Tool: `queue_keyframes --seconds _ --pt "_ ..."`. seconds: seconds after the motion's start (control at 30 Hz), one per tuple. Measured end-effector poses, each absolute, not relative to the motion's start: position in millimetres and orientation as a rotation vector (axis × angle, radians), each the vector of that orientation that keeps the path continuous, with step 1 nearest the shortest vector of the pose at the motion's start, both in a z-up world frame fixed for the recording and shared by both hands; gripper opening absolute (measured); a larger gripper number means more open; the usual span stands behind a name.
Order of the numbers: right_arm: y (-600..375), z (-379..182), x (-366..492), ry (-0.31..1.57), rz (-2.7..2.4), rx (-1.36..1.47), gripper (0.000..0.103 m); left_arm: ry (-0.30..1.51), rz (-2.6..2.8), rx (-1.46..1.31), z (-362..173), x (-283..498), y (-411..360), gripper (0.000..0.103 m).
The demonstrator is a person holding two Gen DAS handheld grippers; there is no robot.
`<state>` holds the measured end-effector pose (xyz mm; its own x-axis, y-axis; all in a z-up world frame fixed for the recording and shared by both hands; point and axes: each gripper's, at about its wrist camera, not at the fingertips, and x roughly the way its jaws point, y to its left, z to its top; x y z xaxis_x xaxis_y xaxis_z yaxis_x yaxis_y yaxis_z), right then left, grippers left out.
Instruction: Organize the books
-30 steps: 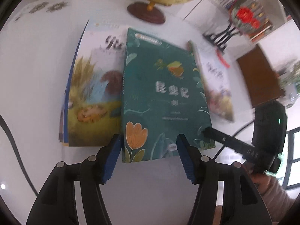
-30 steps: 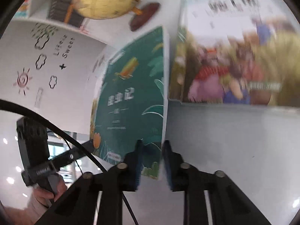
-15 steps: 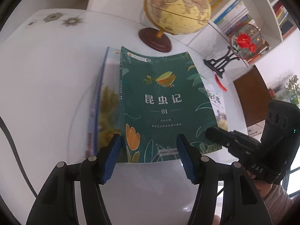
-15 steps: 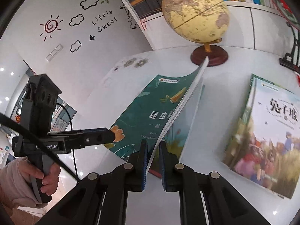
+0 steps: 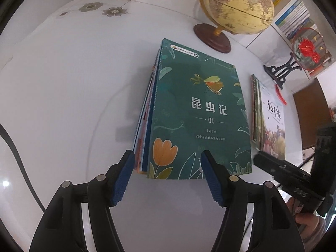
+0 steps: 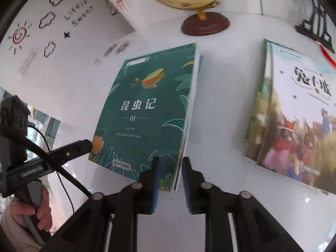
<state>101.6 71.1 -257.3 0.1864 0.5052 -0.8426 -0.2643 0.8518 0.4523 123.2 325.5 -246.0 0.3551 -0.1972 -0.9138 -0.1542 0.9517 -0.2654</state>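
Two piles of books lie on the white table (image 5: 63, 88). The green book (image 5: 199, 113) tops the left pile, near the globe (image 5: 237, 6); the second pile, topped by a white picture book (image 6: 298, 113), lies beside it with a gap between. The left tongs (image 5: 166, 178) stand spread and widening, hovering at the green book's near edge with nothing pinched. The right tongs (image 6: 169, 180) are also parting; the green book's near right corner sits between their blue pads (image 6: 155, 180), no longer squeezed. A hand (image 6: 40, 212) grips the left handle.
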Motion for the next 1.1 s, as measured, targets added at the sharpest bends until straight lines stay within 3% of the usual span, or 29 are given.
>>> queue_keyframes --seconds 0.03,0.07,0.3,0.37,0.43,0.77,0.87,1.1 --pt "65.6 -255.2 100.7 1.268 0.538 0.237 0.05 1.213 -0.025 -0.334 -243.1 123.2 324.8 0.063" --pt "58.6 -253.0 100.2 1.259 0.526 0.252 0.052 1.205 -0.029 -0.344 -238.4 123.7 323.3 0.063" --pt "-16.3 -247.1 96.9 1.238 0.415 0.394 0.052 1.14 -0.106 -0.368 -213.9 136.8 279.9 0.067" --pt "-37.9 -243.3 91.9 1.189 0.351 0.409 0.052 1.128 -0.147 -0.355 -212.8 142.1 258.2 0.074" --pt "-64.3 -235.8 84.8 1.117 0.301 0.409 0.053 1.119 -0.2 -0.342 -214.4 148.2 232.7 0.075" --pt "-143.5 -249.0 83.7 1.146 0.138 0.388 0.054 1.243 -0.312 -0.138 -255.7 188.0 102.4 0.075" --pt "-157.9 -256.5 96.6 1.167 0.136 0.383 0.054 1.279 -0.311 -0.007 -270.7 199.7 74.9 0.075" --pt "-166.3 -280.1 139.0 1.212 0.207 0.372 0.054 1.34 -0.36 0.013 -292.7 218.0 45.5 0.076"
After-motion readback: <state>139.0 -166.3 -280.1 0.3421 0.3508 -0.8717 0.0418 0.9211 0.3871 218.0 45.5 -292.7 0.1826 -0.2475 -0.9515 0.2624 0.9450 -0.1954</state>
